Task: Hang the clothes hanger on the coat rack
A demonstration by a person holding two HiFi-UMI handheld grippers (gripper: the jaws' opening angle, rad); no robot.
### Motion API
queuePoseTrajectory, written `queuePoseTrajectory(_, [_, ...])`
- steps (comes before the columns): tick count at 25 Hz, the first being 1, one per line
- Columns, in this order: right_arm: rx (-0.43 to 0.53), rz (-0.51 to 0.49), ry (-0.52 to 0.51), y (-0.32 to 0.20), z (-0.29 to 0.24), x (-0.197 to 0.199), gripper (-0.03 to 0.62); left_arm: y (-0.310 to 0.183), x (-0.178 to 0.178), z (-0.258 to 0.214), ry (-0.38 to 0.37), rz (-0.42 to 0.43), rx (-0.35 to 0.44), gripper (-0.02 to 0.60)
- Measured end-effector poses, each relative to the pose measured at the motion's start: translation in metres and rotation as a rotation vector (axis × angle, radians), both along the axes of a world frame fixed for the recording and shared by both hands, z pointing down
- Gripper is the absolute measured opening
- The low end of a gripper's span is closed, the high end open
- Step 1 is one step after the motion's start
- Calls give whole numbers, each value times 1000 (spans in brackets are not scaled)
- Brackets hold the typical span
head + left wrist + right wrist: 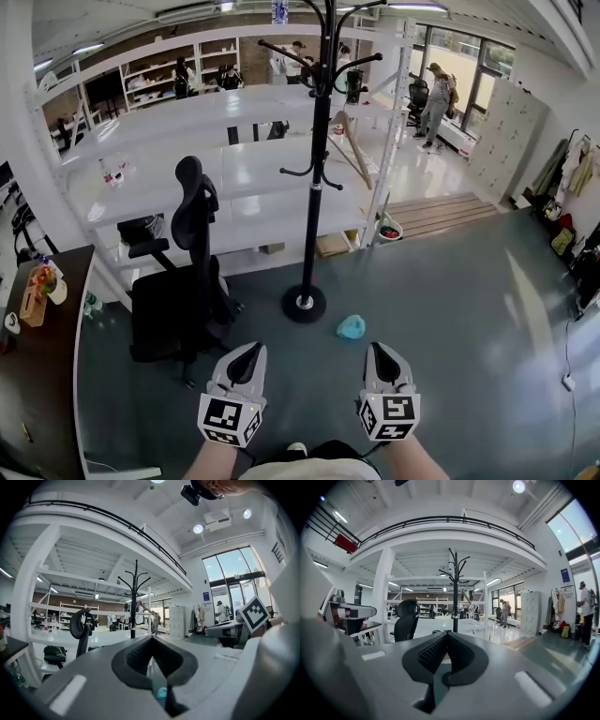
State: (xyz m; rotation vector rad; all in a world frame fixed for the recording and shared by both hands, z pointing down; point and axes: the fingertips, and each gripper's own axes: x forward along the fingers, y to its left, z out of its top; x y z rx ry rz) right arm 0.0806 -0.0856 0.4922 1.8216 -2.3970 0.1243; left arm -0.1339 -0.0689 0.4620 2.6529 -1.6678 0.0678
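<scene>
Head view showed both grippers low in the frame, side by side but apart, pointing out over the grey floor (459,309). The left gripper (251,351) had its jaws together at the tips with nothing between them, and the left gripper view showed the same: black pads meeting at a point. The right gripper (379,349) was likewise closed and empty, its pads touching along their tips in the right gripper view. Each carried a marker cube (230,419) at its back end, just ahead of the person's forearms.

Just beyond the grippers, closer to the right one, a small teal object (351,326) lay on the floor. What it was could not be told.

Just left of it sat the round base (305,303) of the coat rack (319,141). The rack was a black upright pole, with curved hooks halfway up and more at the top. It stood on the floor ahead of the grippers, between their two lines of aim, and showed centred in both gripper views.

A black chair (178,291) stood left of the rack, ahead of the left gripper. White shelving (244,187) ran behind both. A dark desk (42,375) filled the far left edge. A wooden pallet (441,214) lay on the floor beyond the rack to the right. A person (437,98) stood far back by the windows.
</scene>
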Motion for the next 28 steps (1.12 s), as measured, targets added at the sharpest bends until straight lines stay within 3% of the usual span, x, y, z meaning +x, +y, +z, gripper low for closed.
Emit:
queuePoseTrajectory(18, [-23,-132,15,69,-2,29,26,68,60,-16,-2,-22,15,0])
queuePoseTrajectory(28, [-22,-173,22,88,-1,31,25,85,72,-17,-12,-33,13,0])
